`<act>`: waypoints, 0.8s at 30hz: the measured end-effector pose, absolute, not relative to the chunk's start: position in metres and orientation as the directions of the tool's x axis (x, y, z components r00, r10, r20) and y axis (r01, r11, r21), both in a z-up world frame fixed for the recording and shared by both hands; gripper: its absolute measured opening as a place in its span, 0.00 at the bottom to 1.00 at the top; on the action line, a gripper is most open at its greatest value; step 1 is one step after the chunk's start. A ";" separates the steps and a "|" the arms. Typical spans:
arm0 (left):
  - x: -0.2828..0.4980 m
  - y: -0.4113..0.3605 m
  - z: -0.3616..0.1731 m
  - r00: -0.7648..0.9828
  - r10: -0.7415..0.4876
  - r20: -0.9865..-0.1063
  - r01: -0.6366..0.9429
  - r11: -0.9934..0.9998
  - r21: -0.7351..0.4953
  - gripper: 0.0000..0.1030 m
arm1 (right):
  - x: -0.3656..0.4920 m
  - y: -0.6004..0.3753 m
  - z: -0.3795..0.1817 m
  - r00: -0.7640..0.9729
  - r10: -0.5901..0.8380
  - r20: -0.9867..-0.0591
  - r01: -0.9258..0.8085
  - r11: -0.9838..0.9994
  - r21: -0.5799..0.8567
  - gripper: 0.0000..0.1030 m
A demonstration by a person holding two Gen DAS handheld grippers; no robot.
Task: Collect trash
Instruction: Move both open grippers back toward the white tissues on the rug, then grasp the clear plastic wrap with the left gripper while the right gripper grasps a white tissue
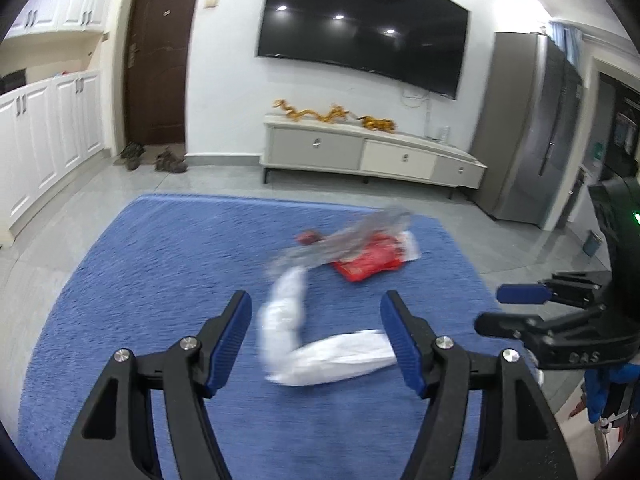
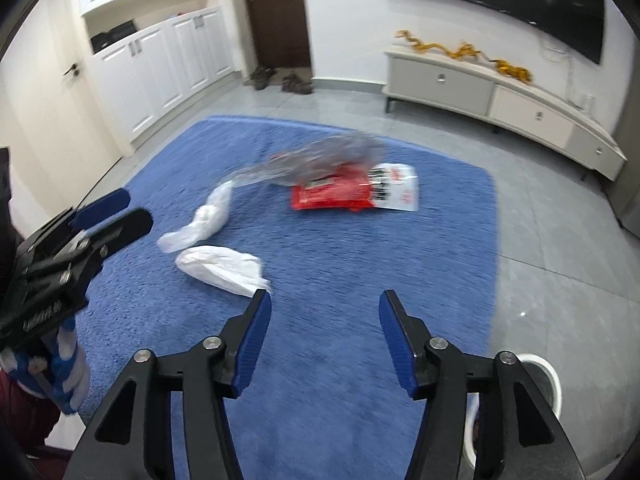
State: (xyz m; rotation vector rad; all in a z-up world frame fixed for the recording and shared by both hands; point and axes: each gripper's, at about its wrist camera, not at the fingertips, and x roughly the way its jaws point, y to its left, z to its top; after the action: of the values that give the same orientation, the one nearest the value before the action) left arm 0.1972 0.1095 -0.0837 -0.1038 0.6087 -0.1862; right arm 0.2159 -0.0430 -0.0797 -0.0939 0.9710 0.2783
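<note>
Left gripper: held above the near part of the blue rug, fingers spread wide and holding nothing. It also shows at the left edge of the right wrist view.

Right gripper: over the near right part of the rug, fingers spread wide, nothing between them. In the left wrist view it sits at the right edge, and from that side angle its opening is hard to read.

White bag: crumpled plastic lying on the rug, just ahead of the left gripper's fingers. In the right wrist view it lies just beyond the tip of that gripper's left finger.

Second white bag: another crumpled piece just beyond the first, blurred in the left wrist view; clearer from the right.

Clear wrapper: blurred see-through plastic, further back on the rug, overlapping the red packet.

Red packet: flat on the rug near its far side, with a white printed end pointing right.

Bin: white round rim on the tiled floor, just off the rug's right edge, partly hidden behind the right gripper.

Room: TV cabinet against the far wall under a dark television, brown door to the left with shoes beside it.
</note>
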 end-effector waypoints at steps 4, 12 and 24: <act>0.210 0.147 -0.093 0.798 -0.158 -0.581 0.090 0.985 -0.145 0.66 | 0.230 -0.013 -0.098 0.479 0.248 -0.842 -0.373 0.926 0.061 0.61; 0.247 0.148 -0.127 0.696 -0.249 -0.673 0.171 0.968 -0.181 0.67 | 0.255 0.033 -0.135 0.381 0.320 -0.867 -0.519 0.850 0.086 0.64; 0.295 0.120 -0.167 0.570 -0.306 -0.762 0.216 0.951 -0.220 0.31 | 0.251 0.056 -0.162 0.325 0.351 -0.878 -0.653 0.755 0.060 0.12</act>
State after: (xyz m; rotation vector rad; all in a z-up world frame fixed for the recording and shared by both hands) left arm 0.2946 0.1196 -0.1673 -0.1065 0.9141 -0.3069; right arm 0.2514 0.0565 -0.1621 -0.3317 1.0484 0.6746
